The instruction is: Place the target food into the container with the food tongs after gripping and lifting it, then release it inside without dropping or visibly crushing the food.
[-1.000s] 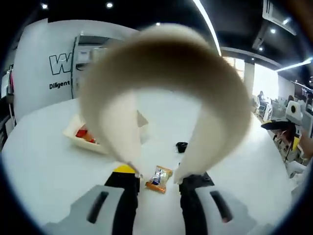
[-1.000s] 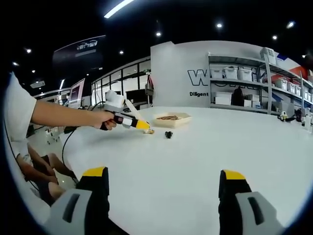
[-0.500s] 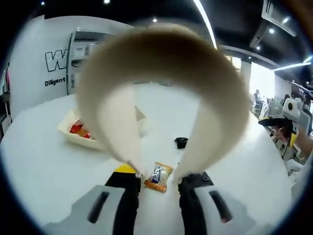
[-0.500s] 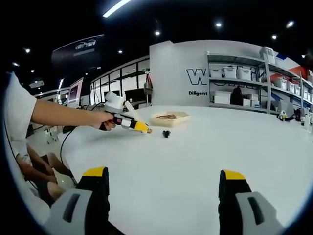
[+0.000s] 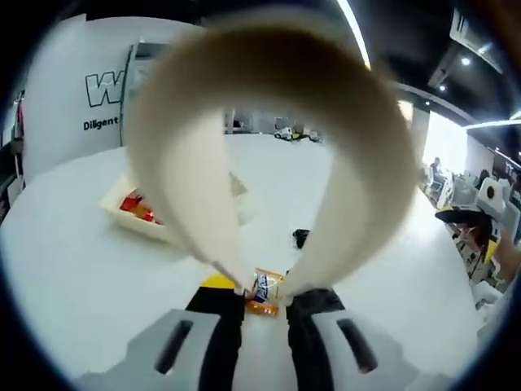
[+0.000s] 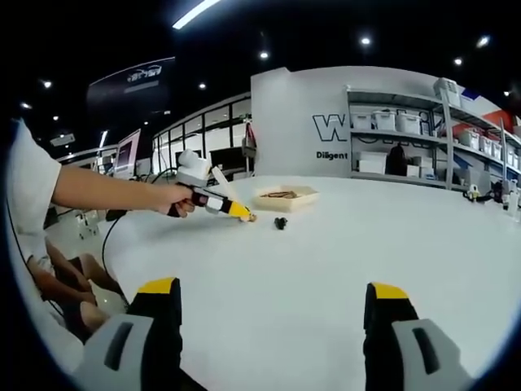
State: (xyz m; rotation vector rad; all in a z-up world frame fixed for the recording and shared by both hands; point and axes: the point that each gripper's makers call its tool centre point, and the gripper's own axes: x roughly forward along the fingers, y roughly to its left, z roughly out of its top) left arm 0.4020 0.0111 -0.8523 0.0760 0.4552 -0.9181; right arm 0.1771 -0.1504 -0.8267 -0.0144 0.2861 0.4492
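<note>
Orange-and-white wrapped snack (image 5: 262,292) lies flat between the tongs' (image 5: 269,155) tips.

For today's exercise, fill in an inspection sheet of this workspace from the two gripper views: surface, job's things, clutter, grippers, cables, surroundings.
Surface: white table.
Job's things: cream food tongs in the left gripper, tips either side of an orange snack packet; beige container behind, red food inside.
Clutter: small black object.
Grippers: left shut on the tongs; right gripper open.
Cables: black cable beside the table.
Surroundings: shelves with bins; lettered wall.
</note>
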